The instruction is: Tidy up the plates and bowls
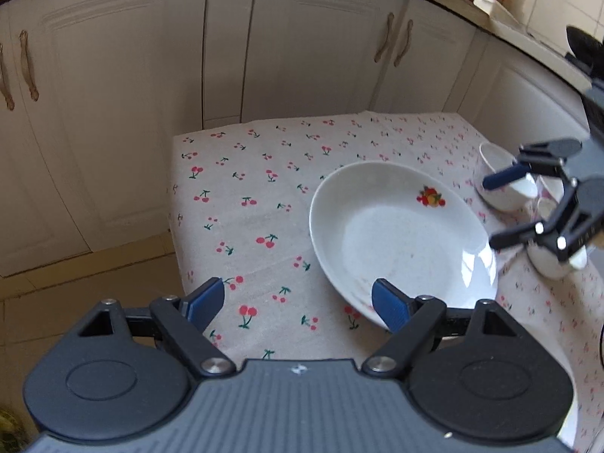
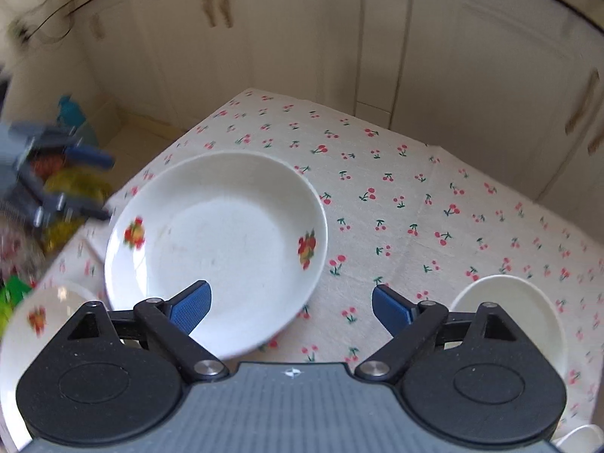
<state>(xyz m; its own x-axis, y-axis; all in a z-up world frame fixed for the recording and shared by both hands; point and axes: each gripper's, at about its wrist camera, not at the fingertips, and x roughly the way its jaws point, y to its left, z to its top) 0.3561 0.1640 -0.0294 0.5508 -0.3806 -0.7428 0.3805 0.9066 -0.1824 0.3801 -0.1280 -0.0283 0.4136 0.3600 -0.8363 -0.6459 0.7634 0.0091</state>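
Both the left gripper (image 1: 298, 304) and right gripper (image 2: 290, 307) hang empty, jaws apart, over the cherry-print tablecloth (image 2: 434, 204), where a fruit-painted plate (image 2: 215, 249) at centre and bowls (image 1: 506, 188) at three o'clock remain unstacked.

Left claw (image 1: 298, 304) and right claw (image 2: 291, 304) gape empty.

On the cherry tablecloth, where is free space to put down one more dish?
The far part of the tablecloth, between the deep plate and the cabinets, is bare. So is the strip left of the plate in the left wrist view. The near right side is crowded with small bowls.
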